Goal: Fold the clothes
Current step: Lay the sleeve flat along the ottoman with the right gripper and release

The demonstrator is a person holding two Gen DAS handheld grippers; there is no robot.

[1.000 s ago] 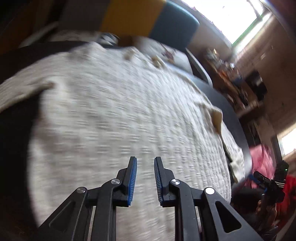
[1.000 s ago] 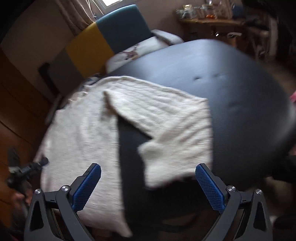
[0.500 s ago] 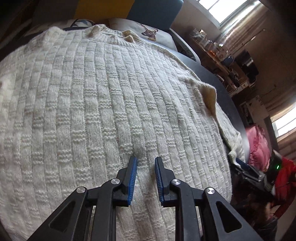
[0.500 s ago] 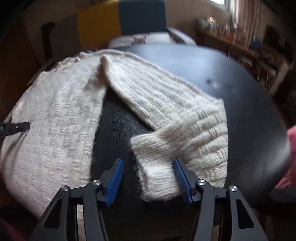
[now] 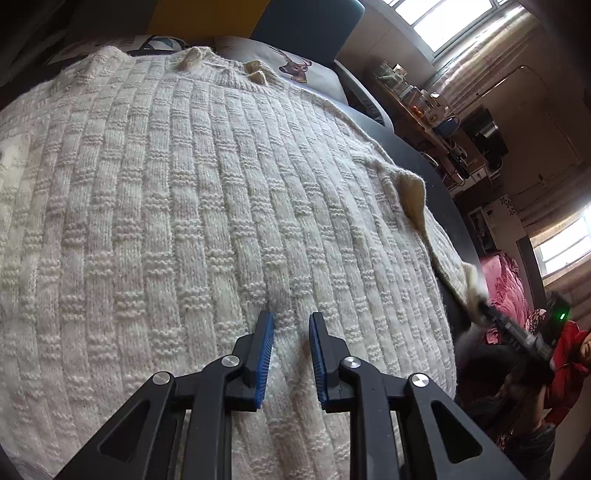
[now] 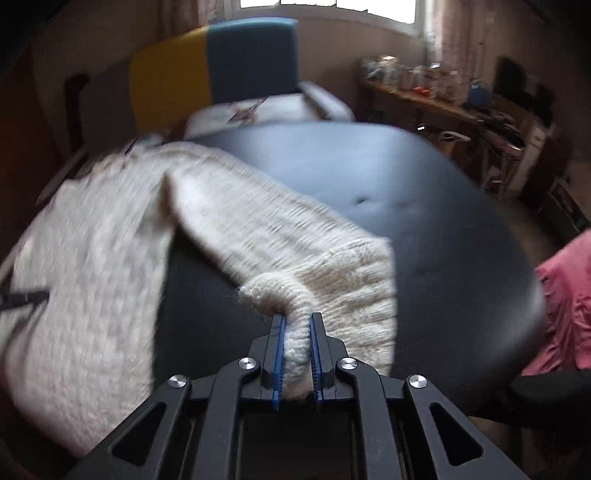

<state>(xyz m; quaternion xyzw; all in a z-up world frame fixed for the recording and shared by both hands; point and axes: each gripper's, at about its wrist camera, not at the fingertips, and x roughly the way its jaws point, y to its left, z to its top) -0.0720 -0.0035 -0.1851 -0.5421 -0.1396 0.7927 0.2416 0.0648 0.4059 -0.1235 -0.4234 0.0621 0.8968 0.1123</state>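
Left wrist view sat low and close over the sweater [image 5: 221, 206] body, facing the far sofa [image 5: 306, 26] and window. Right wrist view looked from the near table [image 6: 424, 206] edge along the sleeve [image 6: 280, 240] toward the same sofa. Both shared sweater, table, sofa

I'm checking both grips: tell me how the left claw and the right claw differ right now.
The right claw is shut on the sweater's sleeve cuff; the left claw holds nothing visible, pressing onto the sweater body. The right claw's gap is filled with knit; the left's looks narrow but empty. Both have blue pads.
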